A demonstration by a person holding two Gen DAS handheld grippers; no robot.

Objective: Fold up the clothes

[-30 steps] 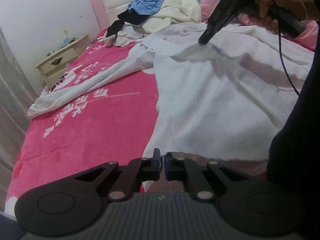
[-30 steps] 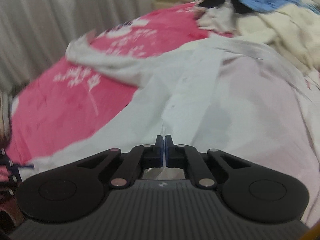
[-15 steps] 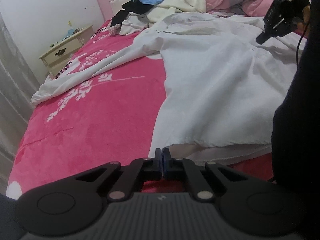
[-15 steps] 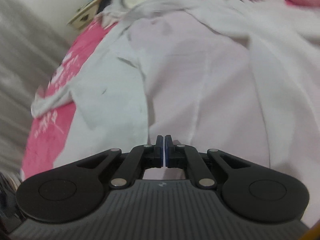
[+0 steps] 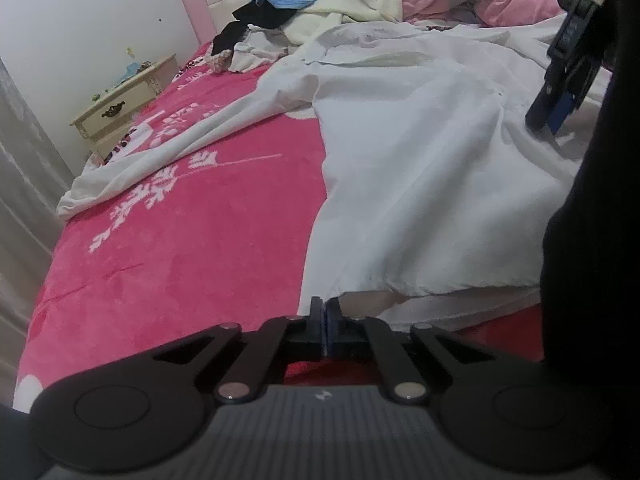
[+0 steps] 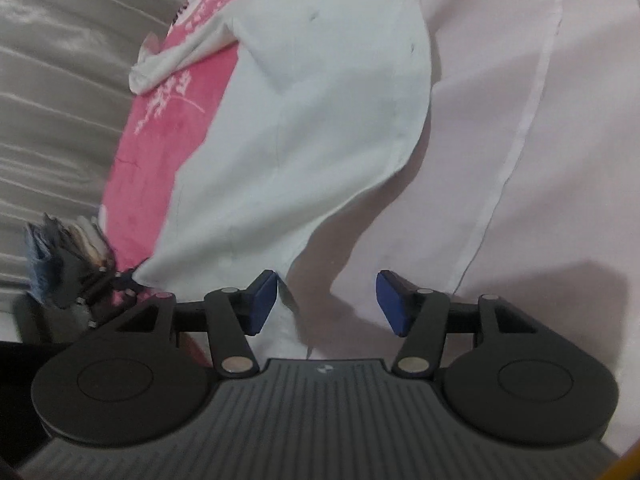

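- Here the white shirt point(image 5: 420, 168) lay spread across the pink bedspread point(image 5: 192, 248), one sleeve trailing toward ten o'clock.
- The left gripper point(image 5: 324, 320) sat pressed together at the hem corner — whether pinching cloth, I cannot tell.
- The right gripper point(image 6: 326, 300) hovered with tongs spread over the front panel — likely positioned to take it.

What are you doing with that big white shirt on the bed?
A person is folding clothes with a gripper tool in each hand. A large white shirt lies spread on the pink blanket, one sleeve stretched out to the side. The left gripper is shut at the shirt's bottom hem; whether it pinches the cloth is hard to tell. The right gripper is open just above the shirt, holding nothing. More clothes are piled near the headboard.
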